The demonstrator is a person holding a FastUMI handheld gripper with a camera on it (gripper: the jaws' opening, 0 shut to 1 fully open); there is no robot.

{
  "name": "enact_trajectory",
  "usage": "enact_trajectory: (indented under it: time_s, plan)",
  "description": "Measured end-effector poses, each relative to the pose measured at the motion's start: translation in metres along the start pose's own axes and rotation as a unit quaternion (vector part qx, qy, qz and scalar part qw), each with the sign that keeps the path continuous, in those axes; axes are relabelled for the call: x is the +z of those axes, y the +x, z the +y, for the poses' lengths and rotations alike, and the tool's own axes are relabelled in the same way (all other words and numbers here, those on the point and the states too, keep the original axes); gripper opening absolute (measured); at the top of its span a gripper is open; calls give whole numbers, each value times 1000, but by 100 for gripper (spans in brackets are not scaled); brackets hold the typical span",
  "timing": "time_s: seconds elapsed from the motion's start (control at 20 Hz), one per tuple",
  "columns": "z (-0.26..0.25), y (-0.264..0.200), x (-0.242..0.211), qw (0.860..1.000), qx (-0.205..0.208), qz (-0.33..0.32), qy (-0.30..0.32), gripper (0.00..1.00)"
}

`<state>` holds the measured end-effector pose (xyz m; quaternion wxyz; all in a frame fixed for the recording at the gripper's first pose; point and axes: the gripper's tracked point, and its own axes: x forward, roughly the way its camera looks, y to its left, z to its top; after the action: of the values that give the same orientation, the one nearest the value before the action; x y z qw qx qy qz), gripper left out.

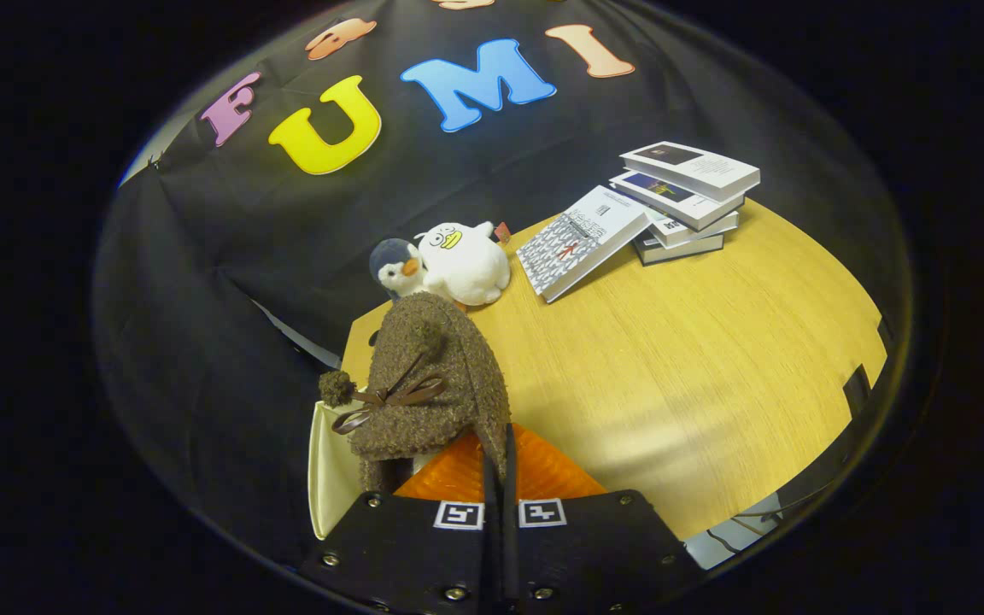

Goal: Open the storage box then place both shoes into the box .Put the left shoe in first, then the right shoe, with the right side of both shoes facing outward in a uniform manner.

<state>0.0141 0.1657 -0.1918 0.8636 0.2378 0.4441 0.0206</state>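
A brown fuzzy shoe (428, 384) with a dark ribbon bow and a pompom hangs just ahead of my fingers, lifted above the wooden table (697, 367). Its cream sole (330, 465) faces left. My gripper (499, 448) is shut on the shoe's rim, with the orange fingers (449, 478) pressed close together and the fuzzy edge pinched between them. Which shoe of the pair this is cannot be told.
Beyond the shoe, a small penguin plush (396, 266) and a white duck plush (468, 260) sit at the table's far edge. Farther right lies a stack of books (688, 201) with one book (579, 241) leaning against it.
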Motion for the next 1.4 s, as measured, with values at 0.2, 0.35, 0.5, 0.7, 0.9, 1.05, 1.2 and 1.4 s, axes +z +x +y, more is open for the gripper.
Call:
enact_trajectory:
  time_s: [0.2, 0.35, 0.5, 0.7, 0.9, 1.05, 1.2, 1.4]
  plan:
    - [42, 9, -12, 1000, 20, -2, 2, 1]
    - [66, 21, -28, 1000, 29, 0, 0, 1]
    - [83, 34, -46, 999, 35, 7, 0, 1]
    - [92, 51, -63, 1000, 23, 10, -7, 1]
    - [84, 64, -78, 1000, -6, 15, -16, 1]
    - [86, 65, -77, 999, -11, 9, -29, 5]
    - [97, 60, -76, 999, 5, 5, -48, 24]
    - [103, 40, -50, 993, 16, -35, -109, 77]
